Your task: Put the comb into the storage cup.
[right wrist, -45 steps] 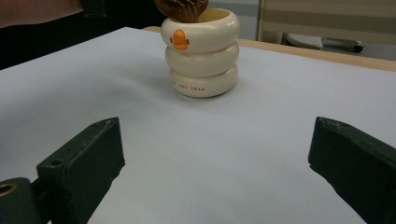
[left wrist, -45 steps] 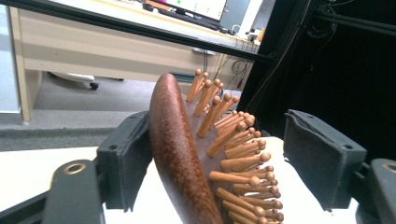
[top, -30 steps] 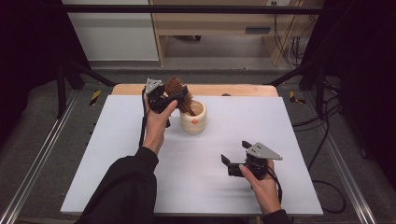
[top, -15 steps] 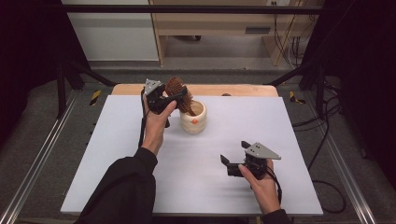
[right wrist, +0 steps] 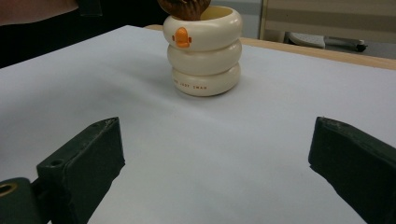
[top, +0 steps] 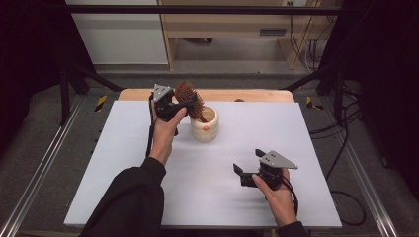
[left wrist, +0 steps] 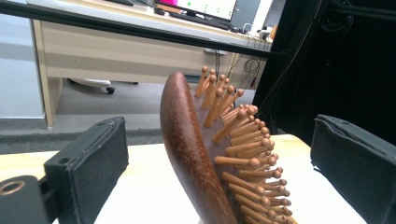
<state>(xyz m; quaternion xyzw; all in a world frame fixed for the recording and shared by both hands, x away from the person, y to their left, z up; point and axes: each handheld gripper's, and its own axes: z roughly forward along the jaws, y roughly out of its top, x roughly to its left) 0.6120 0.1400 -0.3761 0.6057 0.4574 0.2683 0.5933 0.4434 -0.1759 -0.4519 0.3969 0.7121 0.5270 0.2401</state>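
While the cup (top: 205,125) stands on the white sheet (top: 123,163) that covers the table, a brown wooden hairbrush (top: 189,98) sticks out of it with its head up and leaning a little. The cup is cream, shaped like three fat rings, with a small orange mark on the side. It sits toward the far side of the sheet, close to the bare wood edge of the table (top: 257,95) behind it.

The left gripper (top: 174,105) is held up just beside the cup, at the head of the brush. Seen from the left gripper view, its two black jaws stand wide apart with the brush head (left wrist: 205,154) between them, and there is a gap on each side. The pegs of the brush point toward one jaw. Whether a jaw touches the brush lower down is hard to tell, since that part is cut off.

The right gripper (top: 243,174) rests low on the sheet, well apart from the cup and nearer to the person. Its jaws are spread wide and hold nothing, and it looks across the bare sheet at the cup (right wrist: 204,49).

Beyond the cup, past the table, there is a grey floor (top: 222,66) and a pale wooden desk (top: 237,22) with cables (top: 301,44) hanging by it. Dark curtains (top: 29,59) hang far off on both sides of the cup.
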